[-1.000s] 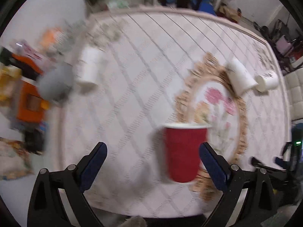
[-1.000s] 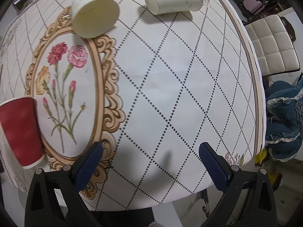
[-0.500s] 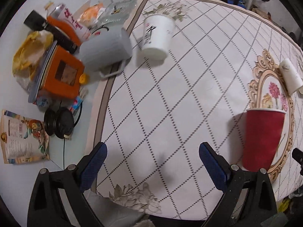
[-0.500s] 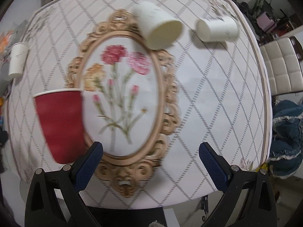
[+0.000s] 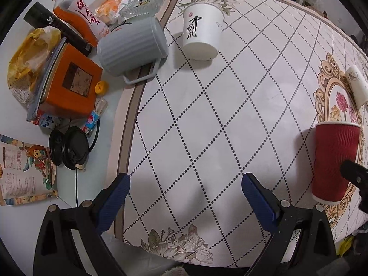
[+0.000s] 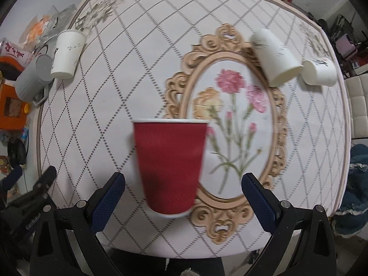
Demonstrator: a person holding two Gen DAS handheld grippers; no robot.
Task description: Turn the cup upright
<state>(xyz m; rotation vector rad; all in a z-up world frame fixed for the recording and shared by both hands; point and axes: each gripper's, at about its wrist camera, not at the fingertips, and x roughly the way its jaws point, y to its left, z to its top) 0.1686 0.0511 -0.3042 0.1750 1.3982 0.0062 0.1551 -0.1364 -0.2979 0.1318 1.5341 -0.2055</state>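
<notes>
Right wrist view: the red cup (image 6: pixel 169 166) stands upright, rim uppermost, on the patterned tablecloth (image 6: pixel 128 87), at the 9 o'clock edge of the ornate floral medallion (image 6: pixel 232 124). It stands ahead of the right gripper (image 6: pixel 183 193), whose blue-padded jaws are spread wide with nothing between them; the cup's base sits just beyond the fingertip line, nearer the left finger, touching neither. At 1 o'clock two white cups lie on their sides: the nearer lying cup (image 6: pixel 274 56) overlaps the medallion frame, the farther lying cup (image 6: pixel 319 71) rests just beside it. At 10 o'clock an upright white cup (image 6: pixel 66 54) stands next to a toppled grey pitcher (image 6: pixel 33 78).

Left wrist view: the left gripper (image 5: pixel 184 195) is likewise wide open and empty, poised over bare tablecloth (image 5: pixel 207 115). The red cup (image 5: pixel 333 158) appears at 3 o'clock, well clear of the jaws, its lower right side partly masked by a dark part of the other tool. The upright white cup (image 5: pixel 202 34), marked with black calligraphy, stands at 12 o'clock; the grey pitcher (image 5: pixel 133 48) lies at 11 o'clock, its handle on the cloth's border. Beyond the cloth, from 9 to 11 o'clock, lie an orange box (image 5: pixel 69 85), a drink bottle (image 5: pixel 80 16) and a glass dish (image 5: pixel 145 2).
</notes>
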